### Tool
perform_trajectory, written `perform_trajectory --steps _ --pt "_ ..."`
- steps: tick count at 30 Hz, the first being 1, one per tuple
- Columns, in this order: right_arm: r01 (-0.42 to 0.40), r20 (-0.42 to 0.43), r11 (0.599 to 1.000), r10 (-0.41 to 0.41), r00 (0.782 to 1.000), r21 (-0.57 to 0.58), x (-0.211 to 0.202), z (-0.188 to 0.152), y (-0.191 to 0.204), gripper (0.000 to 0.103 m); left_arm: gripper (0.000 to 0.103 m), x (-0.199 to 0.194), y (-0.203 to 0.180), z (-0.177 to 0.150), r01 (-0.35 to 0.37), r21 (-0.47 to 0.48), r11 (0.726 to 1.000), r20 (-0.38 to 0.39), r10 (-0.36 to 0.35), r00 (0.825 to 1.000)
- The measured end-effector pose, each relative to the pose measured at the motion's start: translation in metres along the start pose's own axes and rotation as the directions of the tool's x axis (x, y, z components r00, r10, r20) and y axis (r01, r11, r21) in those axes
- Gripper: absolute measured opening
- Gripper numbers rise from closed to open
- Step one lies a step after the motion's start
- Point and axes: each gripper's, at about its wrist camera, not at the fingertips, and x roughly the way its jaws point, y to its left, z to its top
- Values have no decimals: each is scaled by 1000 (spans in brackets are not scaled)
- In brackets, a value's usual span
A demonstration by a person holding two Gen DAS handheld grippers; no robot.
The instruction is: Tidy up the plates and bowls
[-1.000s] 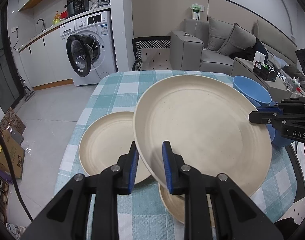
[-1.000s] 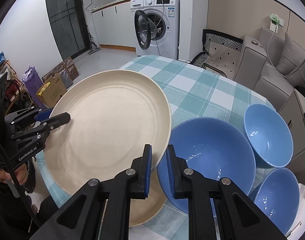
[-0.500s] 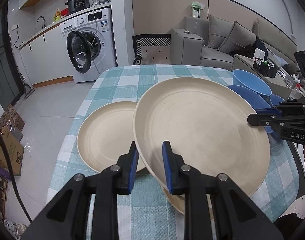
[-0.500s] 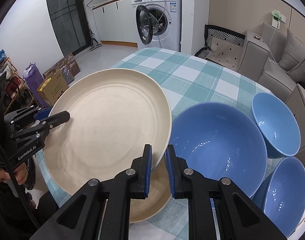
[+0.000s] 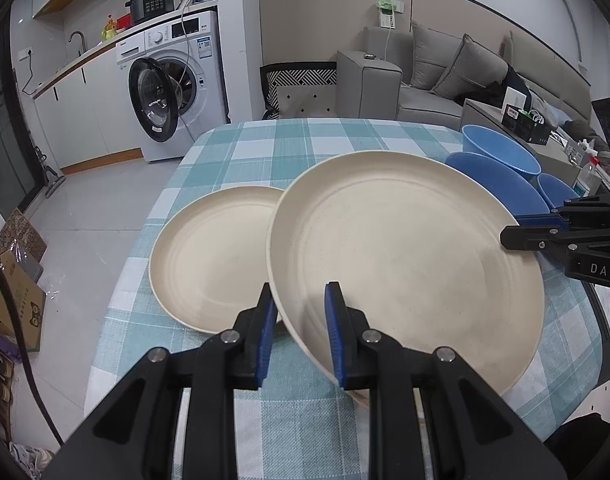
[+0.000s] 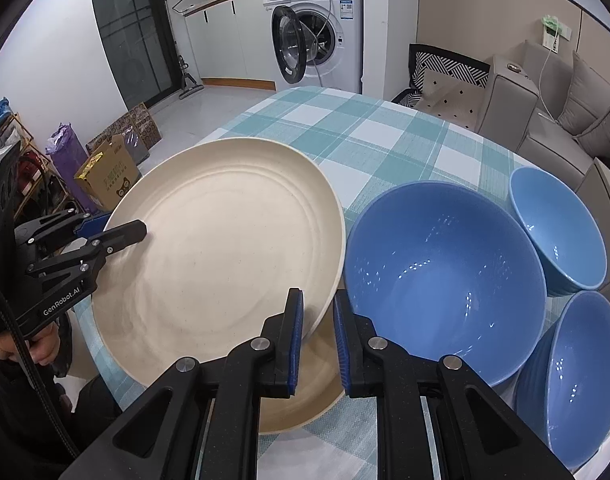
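- The left gripper (image 5: 297, 330) has its jaws clamped on the near rim of a large cream plate (image 5: 409, 256), 1 blue pad above the rim and 1 below it.
- The right gripper (image 6: 317, 330) grips the same plate at the opposite rim, its jaws closed on the edge; in the left wrist view it enters at 3 o'clock.
- The plate is held between both grippers, tilted, above the counter (image 5: 265, 152) covered in a teal-and-white check cloth.
- Directly under the held plate lies a second cream plate (image 6: 305, 396); only its near edge peeks out at 6 o'clock in the right wrist view.
- A third cream plate (image 5: 213, 256) lies flat on the cloth at 9 o'clock of the held one, its right edge hidden behind the lifted rim.
- 3 blue bowls stand at the counter's right side: a large bowl (image 6: 445, 276) just beside the held plate at 3 o'clock, a smaller bowl (image 6: 557, 228) beyond it, and another bowl (image 6: 577, 376) nearest the camera.
- Whether the large bowl touches the plate cannot be told.
- A hand (image 6: 37, 350) of the person grips the left gripper's handle at 8 o'clock in the right wrist view.
- A washing machine (image 5: 173, 80) with its door open stands beyond the counter at 11 o'clock.
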Motion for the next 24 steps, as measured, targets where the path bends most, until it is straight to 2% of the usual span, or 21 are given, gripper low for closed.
perform_trajectory --steps 24 --pt "21 -18 1000 -21 1000 12 9 -33 8 16 22 15 -6 -9 12 60 998 -60 -8 998"
